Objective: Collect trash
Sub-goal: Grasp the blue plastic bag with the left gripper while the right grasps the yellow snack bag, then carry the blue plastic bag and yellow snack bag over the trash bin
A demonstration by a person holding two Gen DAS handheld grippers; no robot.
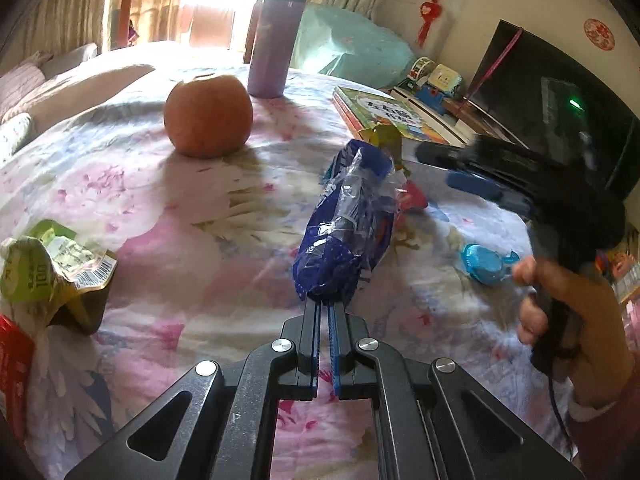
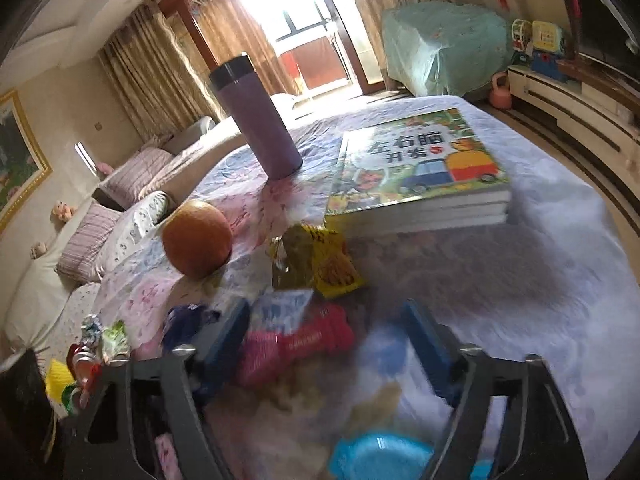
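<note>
My left gripper is shut on the near end of a crumpled blue plastic wrapper, which sticks out ahead over the floral bedsheet. The same wrapper shows at the left of the right wrist view. My right gripper is open and blurred, with a pink-red wrapper lying between its fingers; the right finger stands clear of it. A yellow snack wrapper lies just beyond. From the left wrist view, the right gripper hangs over the pink wrapper, held by a hand.
An orange fruit, a purple flask and a stack of picture books stand on the bed. A blue plastic piece lies near the hand. A crushed green carton sits at left. More scraps lie at the bed's edge.
</note>
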